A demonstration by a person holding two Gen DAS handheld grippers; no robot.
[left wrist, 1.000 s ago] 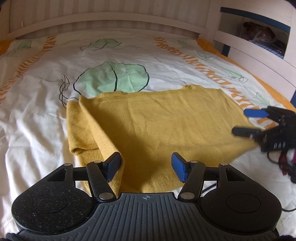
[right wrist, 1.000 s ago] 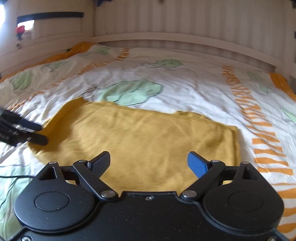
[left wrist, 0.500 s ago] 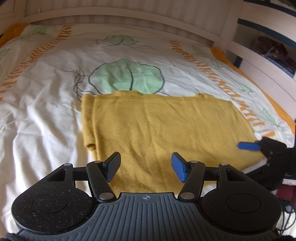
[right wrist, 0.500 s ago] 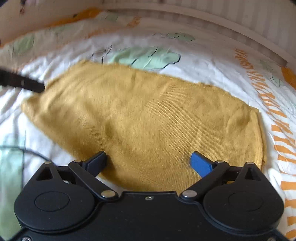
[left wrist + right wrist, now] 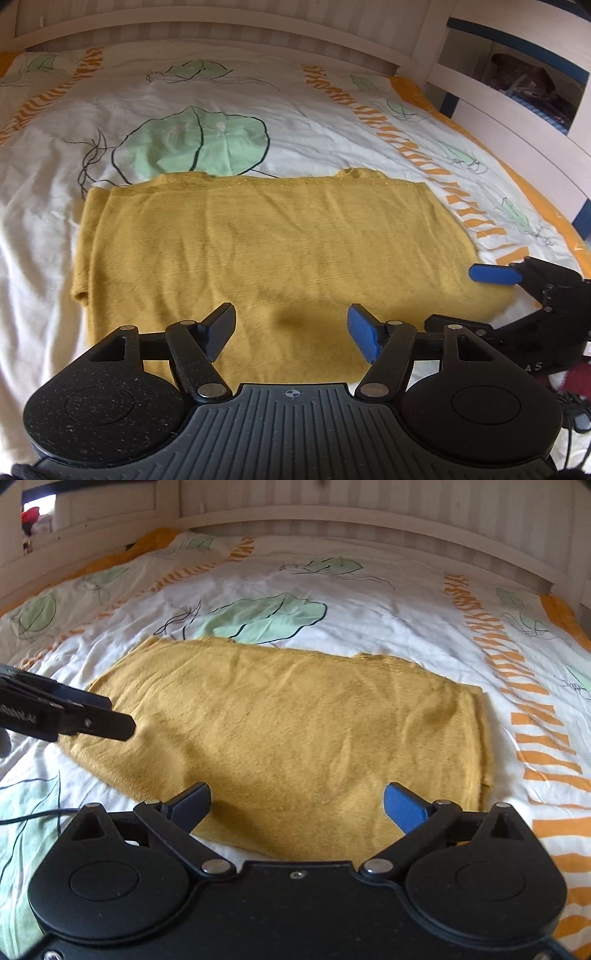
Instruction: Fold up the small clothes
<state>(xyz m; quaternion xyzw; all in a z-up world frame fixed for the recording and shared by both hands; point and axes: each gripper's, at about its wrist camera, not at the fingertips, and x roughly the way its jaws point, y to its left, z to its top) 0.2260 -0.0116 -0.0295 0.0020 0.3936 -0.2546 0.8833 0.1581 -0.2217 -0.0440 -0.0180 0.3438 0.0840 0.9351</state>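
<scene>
A mustard-yellow knit garment (image 5: pixel 266 258) lies folded into a broad flat rectangle on the bed, over a white duvet cover (image 5: pixel 44 229) printed with green leaves and orange stripes. Its far edge runs straight below a large leaf; its left edge shows a doubled fold. Bare cover surrounds it on every side up to the pale wooden bed frame (image 5: pixel 491 122). The left hand-held gripper (image 5: pixel 291 328) hovers over the near edge, jaws opening, nothing between them. The right hand-held gripper (image 5: pixel 297 805) stands spread wide over the cloth's near right part, empty.
</scene>
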